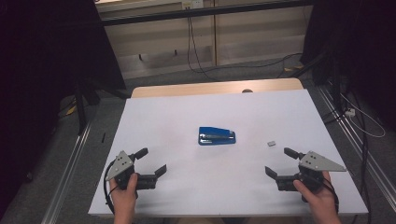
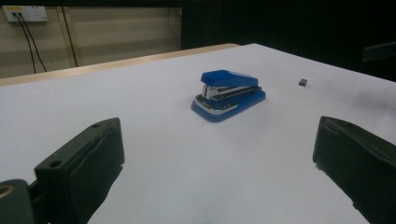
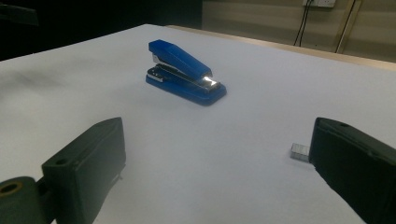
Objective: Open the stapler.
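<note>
Lying between both tools, blue stapler (image 1: 216,136), well apart, untouched

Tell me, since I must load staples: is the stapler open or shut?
Shut: the stapler sits upright, its blue top down over the metal magazine.

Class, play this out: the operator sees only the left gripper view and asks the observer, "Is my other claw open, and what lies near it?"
Observer: The right claw is open, held by a hand at the table's near right corner.
Operator: And what lies near it?
Observer: A small block of staples lies on the table just beside one of its jaws.
Operator: What does it face?
Observer: It faces the blue stapler's hinged end; the stapler is shut.
</note>
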